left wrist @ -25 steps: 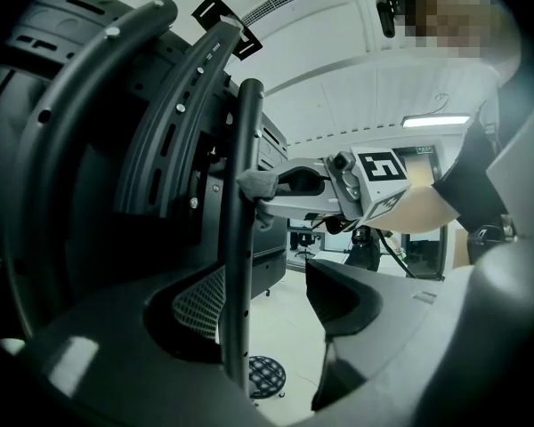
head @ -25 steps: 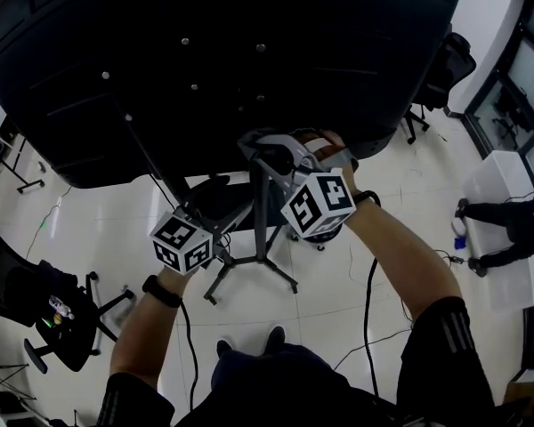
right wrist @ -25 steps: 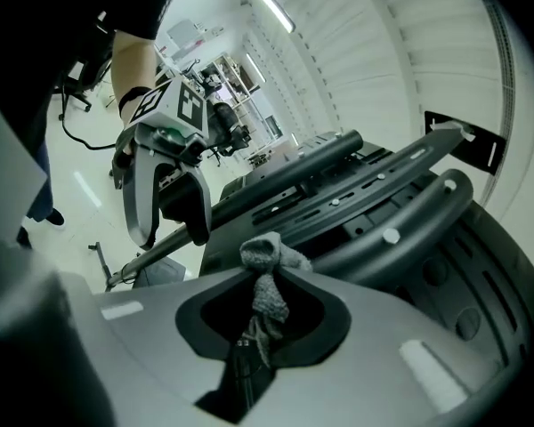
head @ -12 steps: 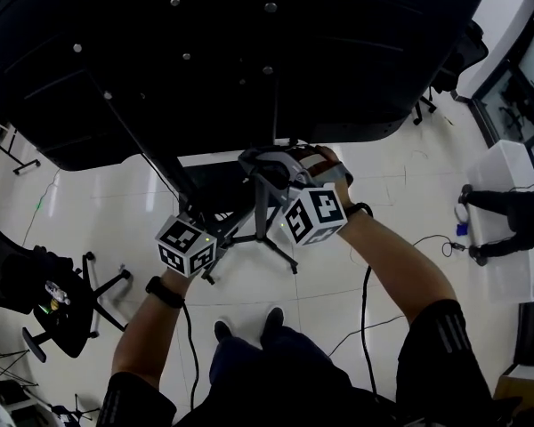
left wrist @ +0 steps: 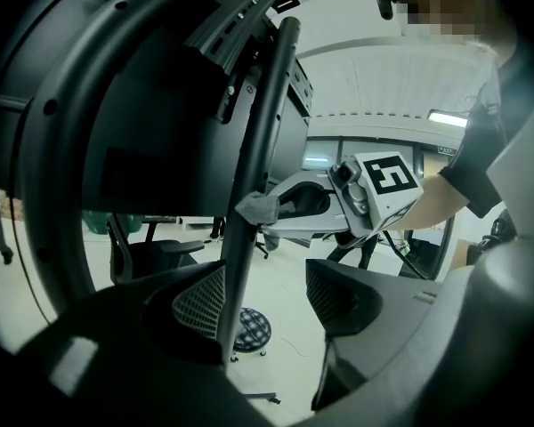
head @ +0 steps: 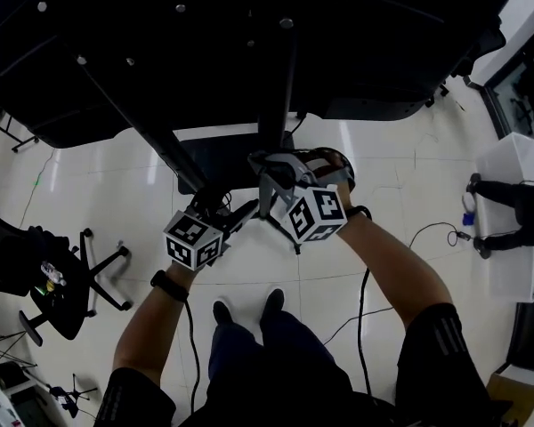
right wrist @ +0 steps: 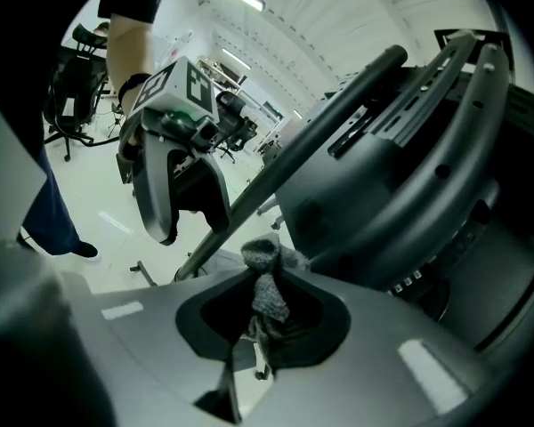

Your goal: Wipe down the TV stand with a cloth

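My right gripper (right wrist: 265,320) is clamped on the grey cloth (right wrist: 269,283). The cloth's bunched top presses against the slanted TV stand pole (right wrist: 285,158). My left gripper (left wrist: 269,299) has its jaws apart (nothing pinched between them), and that pole runs down close along one jaw. Farther off, the dark back of the TV (head: 205,52) hangs above the white floor (head: 356,265).

1. Cloth (right wrist: 265,278) sits between the right gripper's (head: 271,169) closed jaws, touching the TV stand pole (left wrist: 265,132).
2. Left gripper (left wrist: 267,301) comes in from the pole's left, its parted jaws on either side of the pole.
3. TV (head: 249,25) hangs above the pole, and an office chair (head: 58,283) stands well to its left.
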Demonstrator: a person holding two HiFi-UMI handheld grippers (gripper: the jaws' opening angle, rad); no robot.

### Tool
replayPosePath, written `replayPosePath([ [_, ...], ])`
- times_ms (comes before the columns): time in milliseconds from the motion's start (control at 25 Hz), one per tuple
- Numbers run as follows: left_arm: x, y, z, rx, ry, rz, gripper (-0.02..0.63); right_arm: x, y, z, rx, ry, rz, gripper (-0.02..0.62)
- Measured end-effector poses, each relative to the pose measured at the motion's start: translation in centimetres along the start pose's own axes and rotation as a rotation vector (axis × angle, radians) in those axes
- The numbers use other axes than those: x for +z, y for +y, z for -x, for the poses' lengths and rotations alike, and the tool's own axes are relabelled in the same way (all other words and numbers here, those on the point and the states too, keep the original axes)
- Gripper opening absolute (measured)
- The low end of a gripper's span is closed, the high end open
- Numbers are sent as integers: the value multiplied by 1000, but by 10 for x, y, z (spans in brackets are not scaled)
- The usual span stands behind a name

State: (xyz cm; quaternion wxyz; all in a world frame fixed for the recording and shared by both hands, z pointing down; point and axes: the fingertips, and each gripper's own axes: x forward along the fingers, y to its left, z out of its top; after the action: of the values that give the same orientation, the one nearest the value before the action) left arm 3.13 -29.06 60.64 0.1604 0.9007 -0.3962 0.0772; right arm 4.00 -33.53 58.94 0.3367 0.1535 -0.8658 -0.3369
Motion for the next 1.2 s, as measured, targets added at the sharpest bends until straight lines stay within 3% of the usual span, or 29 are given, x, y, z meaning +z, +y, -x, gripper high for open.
replayPosePath([
  [440,-90,30,-24,11,80,76,307,-65,76,-54,64,78,40,46],
  [1200,-222,62,-77,15,145,186,311,-165,207,-147,194,182,-47,44],
])
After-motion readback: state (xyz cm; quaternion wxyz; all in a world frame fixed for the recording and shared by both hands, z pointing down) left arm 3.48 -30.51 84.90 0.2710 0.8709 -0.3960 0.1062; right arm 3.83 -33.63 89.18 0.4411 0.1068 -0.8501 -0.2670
